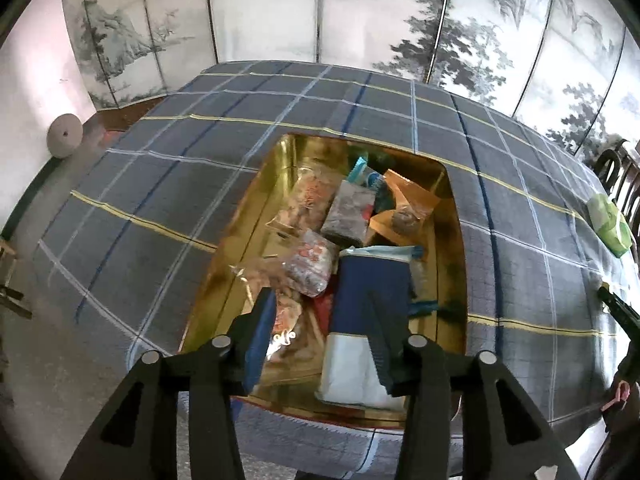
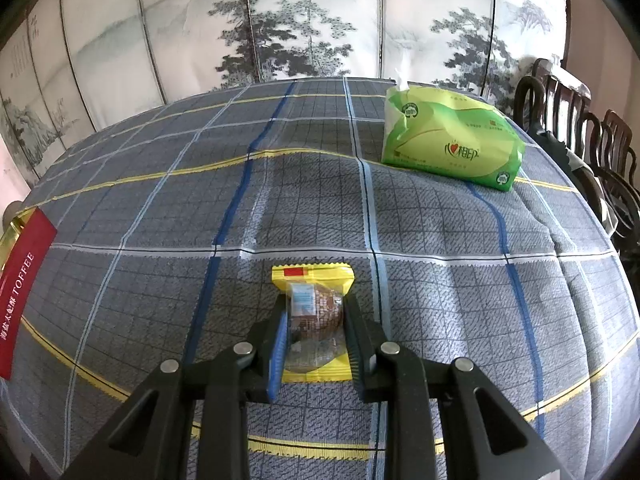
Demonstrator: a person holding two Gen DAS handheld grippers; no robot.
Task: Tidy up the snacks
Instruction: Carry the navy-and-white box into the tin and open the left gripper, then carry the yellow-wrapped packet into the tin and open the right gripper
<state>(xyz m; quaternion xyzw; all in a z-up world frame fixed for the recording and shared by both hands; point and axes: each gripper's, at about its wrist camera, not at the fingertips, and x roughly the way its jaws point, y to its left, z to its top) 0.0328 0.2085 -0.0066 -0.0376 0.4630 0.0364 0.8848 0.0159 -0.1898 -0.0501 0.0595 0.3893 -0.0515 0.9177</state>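
Observation:
An open gold tin (image 1: 456,240) sits on the plaid tablecloth (image 1: 200,184) and holds several snack packets. Among them are red-patterned clear bags (image 1: 310,268), a grey packet (image 1: 348,216), an orange packet (image 1: 408,200) and a blue-and-white packet (image 1: 360,292). My left gripper (image 1: 320,295) hovers over the tin's near end with its jaws apart; the pads press on nothing, and the blue-and-white packet lies under the right finger. My right gripper (image 2: 316,300) is shut on a yellow-wrapped brown cake (image 2: 312,274), which lies on the cloth.
A green tissue pack (image 2: 452,140) lies at the table's far right. The tin's red toffee-labelled side (image 2: 24,292) shows at the left edge of the right wrist view. Dark wooden chairs (image 2: 580,140) stand beside the table, and a painted folding screen (image 2: 320,20) stands behind it.

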